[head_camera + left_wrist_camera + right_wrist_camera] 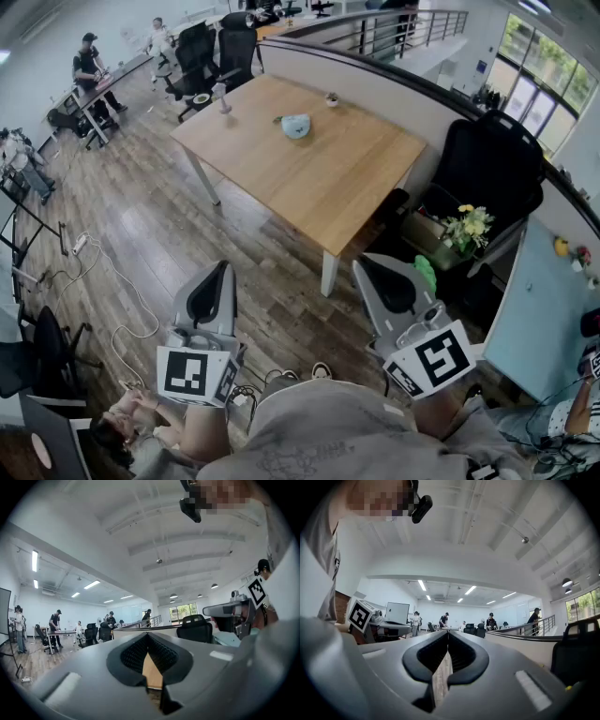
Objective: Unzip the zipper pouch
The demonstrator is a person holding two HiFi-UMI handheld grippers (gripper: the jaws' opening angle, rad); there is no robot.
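The pale blue zipper pouch (296, 126) lies on the wooden worktop (349, 180), well apart from both grippers. The left gripper (223, 269) and right gripper (364, 265) hang over the floor (close to the person's body) — fingers closed together, nothing between them.

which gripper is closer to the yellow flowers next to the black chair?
Right. In the head view the yellow flowers sit just right of the right gripper. The left gripper is further left, beyond the right one.
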